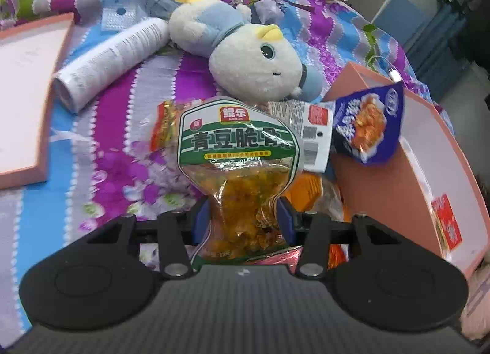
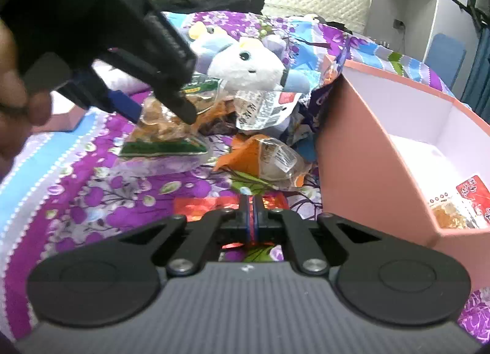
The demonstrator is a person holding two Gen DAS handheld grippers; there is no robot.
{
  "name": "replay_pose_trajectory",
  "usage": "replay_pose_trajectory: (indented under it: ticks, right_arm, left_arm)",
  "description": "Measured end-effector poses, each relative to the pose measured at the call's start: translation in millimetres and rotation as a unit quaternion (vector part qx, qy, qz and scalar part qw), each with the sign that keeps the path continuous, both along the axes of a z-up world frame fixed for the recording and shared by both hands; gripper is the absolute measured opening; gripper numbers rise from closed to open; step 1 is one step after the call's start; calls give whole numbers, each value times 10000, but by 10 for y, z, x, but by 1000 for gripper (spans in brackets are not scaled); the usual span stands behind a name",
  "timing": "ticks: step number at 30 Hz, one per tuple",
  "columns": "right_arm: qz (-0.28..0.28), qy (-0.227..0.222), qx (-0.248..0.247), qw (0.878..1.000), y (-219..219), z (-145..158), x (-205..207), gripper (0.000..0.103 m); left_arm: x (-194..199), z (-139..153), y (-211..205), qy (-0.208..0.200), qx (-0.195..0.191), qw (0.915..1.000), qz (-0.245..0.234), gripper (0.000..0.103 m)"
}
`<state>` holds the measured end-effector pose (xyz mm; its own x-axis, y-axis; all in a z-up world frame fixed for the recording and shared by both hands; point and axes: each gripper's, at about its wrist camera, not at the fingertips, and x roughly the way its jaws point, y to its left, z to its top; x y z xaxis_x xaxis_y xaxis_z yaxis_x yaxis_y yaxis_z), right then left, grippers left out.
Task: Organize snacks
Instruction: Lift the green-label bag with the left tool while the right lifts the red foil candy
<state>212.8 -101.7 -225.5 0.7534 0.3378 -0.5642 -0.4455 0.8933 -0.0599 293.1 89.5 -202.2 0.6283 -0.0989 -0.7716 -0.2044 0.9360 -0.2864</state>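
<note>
Left tool pinches the green-label snack pouch, bottom edge hidden.

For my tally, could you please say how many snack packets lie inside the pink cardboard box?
1: a red-labelled clear snack packet lies on the white floor of the pink cardboard box; its wall may hide others.
</note>
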Motion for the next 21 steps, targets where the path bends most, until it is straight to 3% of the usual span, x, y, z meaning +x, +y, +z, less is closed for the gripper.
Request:
replay_pose_trajectory:
  ticks: [10,17,19,21]
  right_arm:
    - [186,-10,298,9994,-51,206,-228,4]
    - [-152,46,171,9997,5,21,-246,9]
    - [-223,7,-3,9998,57,-40,-215,44]
    - [-202,48,-103,9997,98,-90,-165,51]
  left_arm:
    - [-779,104,148,170,440,9989,-54,53]
    - [-1058,-217,246,516,934,9943,-71,57]
    - [-1092,-303,281,539,923,9943,-52,65]
    - [-1106,-358,313,536,773,9956,-14,75]
